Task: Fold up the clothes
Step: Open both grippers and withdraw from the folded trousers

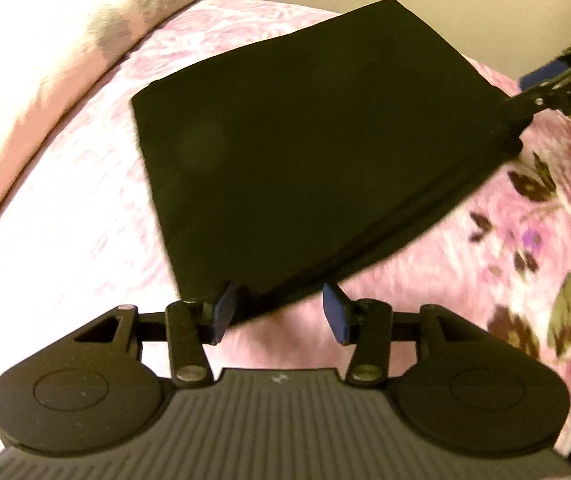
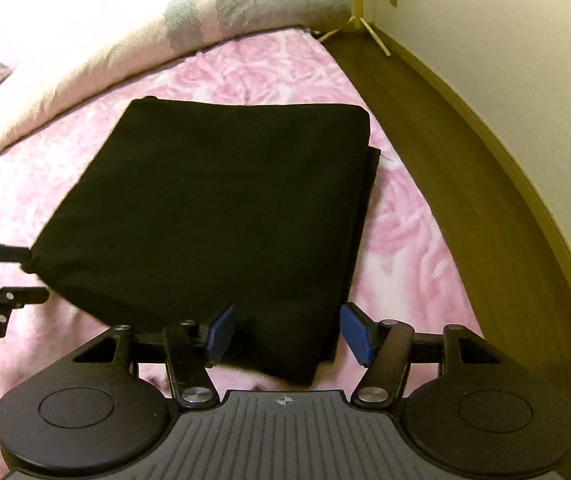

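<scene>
A bed [image 2: 245, 68] is covered by a pink rose-patterned blanket [image 2: 405, 216]. A folded black cloth [image 2: 213, 208] is laid flat on the blanket near the bed's edge. A rolled pale duvet [image 2: 133, 40] is heaped along the far side.

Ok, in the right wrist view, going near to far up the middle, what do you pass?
Right gripper → folded black garment → pink floral bedspread → rolled quilt.
</scene>
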The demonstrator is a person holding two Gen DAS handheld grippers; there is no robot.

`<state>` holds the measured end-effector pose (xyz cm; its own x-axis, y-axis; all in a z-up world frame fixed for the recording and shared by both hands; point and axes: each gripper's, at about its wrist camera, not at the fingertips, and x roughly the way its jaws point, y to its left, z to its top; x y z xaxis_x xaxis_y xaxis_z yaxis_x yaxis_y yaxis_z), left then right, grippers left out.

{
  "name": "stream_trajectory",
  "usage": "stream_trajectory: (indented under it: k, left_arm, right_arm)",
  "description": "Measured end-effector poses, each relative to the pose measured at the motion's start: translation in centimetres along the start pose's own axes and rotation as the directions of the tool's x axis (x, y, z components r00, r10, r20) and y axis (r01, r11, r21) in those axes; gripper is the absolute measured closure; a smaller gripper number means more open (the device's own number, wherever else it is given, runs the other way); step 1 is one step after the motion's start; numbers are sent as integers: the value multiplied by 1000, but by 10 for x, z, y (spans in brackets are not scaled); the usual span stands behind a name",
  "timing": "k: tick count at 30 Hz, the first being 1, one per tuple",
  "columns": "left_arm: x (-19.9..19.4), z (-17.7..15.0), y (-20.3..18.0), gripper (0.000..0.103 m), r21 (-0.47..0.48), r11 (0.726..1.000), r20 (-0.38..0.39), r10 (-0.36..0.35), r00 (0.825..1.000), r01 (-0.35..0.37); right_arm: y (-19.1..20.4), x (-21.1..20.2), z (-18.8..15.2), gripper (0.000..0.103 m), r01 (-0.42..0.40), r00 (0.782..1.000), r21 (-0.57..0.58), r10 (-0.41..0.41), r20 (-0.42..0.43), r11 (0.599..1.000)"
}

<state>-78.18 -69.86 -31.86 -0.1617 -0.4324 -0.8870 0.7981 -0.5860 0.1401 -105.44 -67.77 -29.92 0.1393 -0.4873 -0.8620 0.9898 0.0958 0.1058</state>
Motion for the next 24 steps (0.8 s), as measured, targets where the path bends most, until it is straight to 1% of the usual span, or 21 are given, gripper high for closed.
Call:
stream_trajectory:
  k: [1, 2, 3, 4, 5, 6, 7, 8, 9, 11, 16, 20, 22, 24]
  left_arm:
    - [-8, -5, 2, 58, -17, 1000, -5, 6, 1000, -6]
    - [-15, -10, 3, 53, -41, 999, -10, 11, 1000, -11]
    - [-22, -14, 4, 44, -65, 998, -14, 14, 1000, -15]
    - [-29, -18, 5, 40, -90, 996, -18, 15, 1000, -17]
    - [-35, -22, 6, 33, -115, 993, -18, 15, 1000, -17]
    - [-41, -26, 6, 30, -138, 990, -14, 17, 1000, -19]
    - [-47, -29, 6, 22, -160, 987, -10, 17, 1000, -18]
    - [-53, -32, 5, 14, -181, 983, -4, 14, 1000, -14]
    - [-58, -35, 4, 7, -201, 979, 1, 11, 1000, -10]
    - [-68, -39, 2, 5, -236, 972, 8, -2, 1000, 3]
    - [-100, -50, 0, 4, -292, 956, 36, -9, 999, 19]
    - [-136, -56, 4, 4, -349, 937, 89, 1, 996, 30]
    - [-154, -60, 3, 4, -346, 937, 111, -13, 994, 51]
    - [-167, -63, -1, 4, -316, 946, 119, -43, 992, 79]
  right_arm:
    - [2, -6, -3, 41, -2, 1000, 25, 2, -5, 1000]
    - [4, -12, -5, 41, -4, 1000, 50, 4, -10, 999]
    - [8, -16, -9, 41, -4, 1000, 74, 5, -18, 997]
    - [12, -22, -15, 41, -2, 1000, 96, 4, -30, 995]
    - [16, -29, -21, 41, 3, 999, 118, 1, -40, 993]
    - [21, -35, -27, 31, 13, 999, 138, -7, -44, 990]
    - [26, -42, -32, 21, 21, 999, 154, -15, -40, 988]
    - [32, -49, -37, 7, 28, 999, 170, -22, -37, 985]
    - [37, -56, -42, 6, 35, 999, 186, -29, -33, 982]
    - [47, -69, -52, 6, 47, 999, 217, -42, -27, 975]
    - [73, -103, -65, 6, 55, 998, 245, -53, -15, 968]
    - [94, -135, -69, 6, 72, 997, 248, -78, 16, 966]
    - [104, -151, -70, 6, 80, 995, 249, -92, 38, 965]
    - [115, -166, -72, 6, 92, 993, 249, -109, 55, 964]
